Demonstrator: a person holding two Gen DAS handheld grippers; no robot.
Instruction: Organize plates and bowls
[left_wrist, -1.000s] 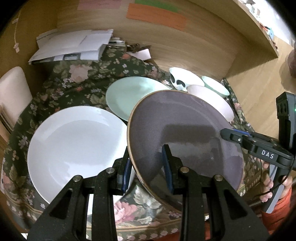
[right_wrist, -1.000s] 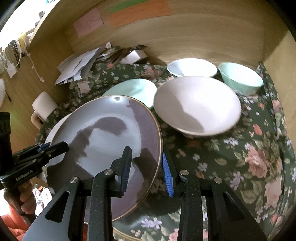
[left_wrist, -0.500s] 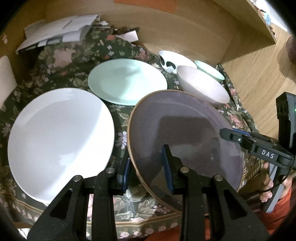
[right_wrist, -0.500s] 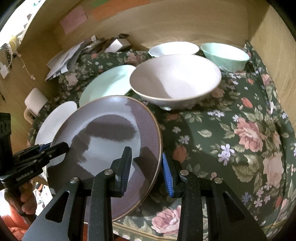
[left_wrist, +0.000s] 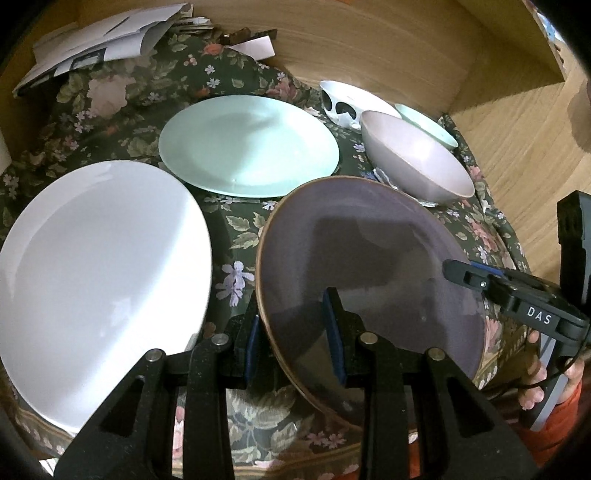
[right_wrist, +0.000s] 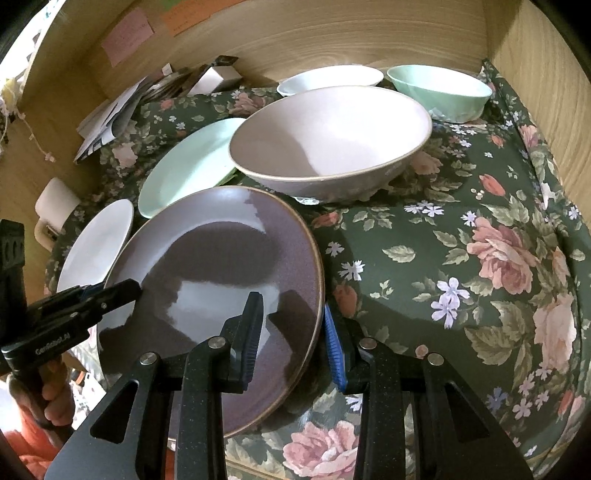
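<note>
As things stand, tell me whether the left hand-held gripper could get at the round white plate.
Probably not yet: the left hand-held gripper is shut on the brown plate. The white plate lies uncovered beside it.

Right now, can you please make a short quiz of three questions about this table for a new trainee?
1. True or false: both tools are shut on the rim of the purple plate.
2. Which dish is closest behind the purple plate in the right wrist view? A) the pink bowl B) the green bowl C) the white plate
3. Fill in: the green plate lies on a ______ tablecloth.

Key
1. True: the left tool and the right tool each clamp one side of its rim.
2. A
3. floral
</note>
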